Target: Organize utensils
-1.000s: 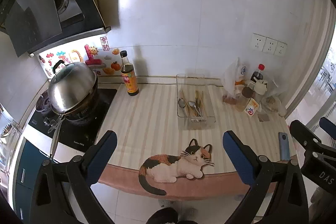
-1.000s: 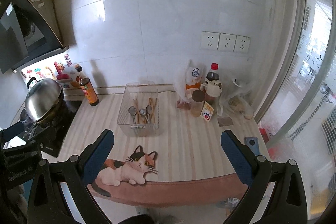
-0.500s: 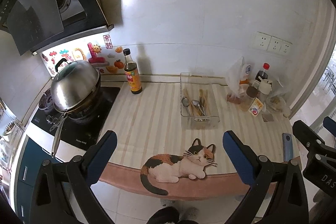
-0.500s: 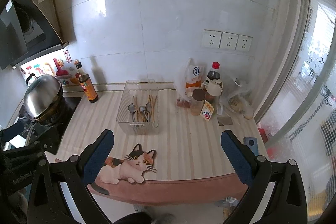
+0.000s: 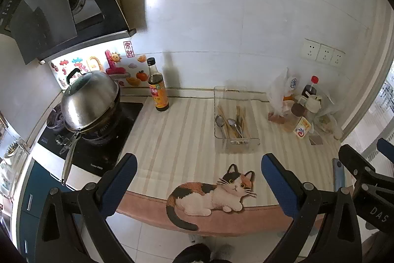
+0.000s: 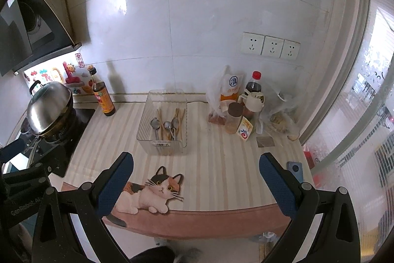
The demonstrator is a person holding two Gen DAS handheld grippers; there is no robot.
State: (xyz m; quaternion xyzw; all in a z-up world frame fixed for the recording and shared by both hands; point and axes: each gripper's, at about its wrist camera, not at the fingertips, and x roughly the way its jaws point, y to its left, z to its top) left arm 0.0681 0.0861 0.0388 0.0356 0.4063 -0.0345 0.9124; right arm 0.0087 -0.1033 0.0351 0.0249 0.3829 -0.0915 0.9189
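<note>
A clear plastic tray stands on the striped counter mat, also in the right wrist view. In it lie metal spoons and wooden chopsticks, seen too in the right wrist view as spoons and chopsticks. My left gripper is open and empty, held back over the counter's front edge. My right gripper is open and empty too, likewise short of the tray.
A lidded steel wok sits on the stove at left. A dark sauce bottle stands by the wall. Bottles, jars and bags crowd the right back corner. A phone lies near the right edge. A cat picture marks the mat's front.
Both grippers have drawn slightly back and up from the counter; the tray looks a little farther. Nothing on the counter moved.
</note>
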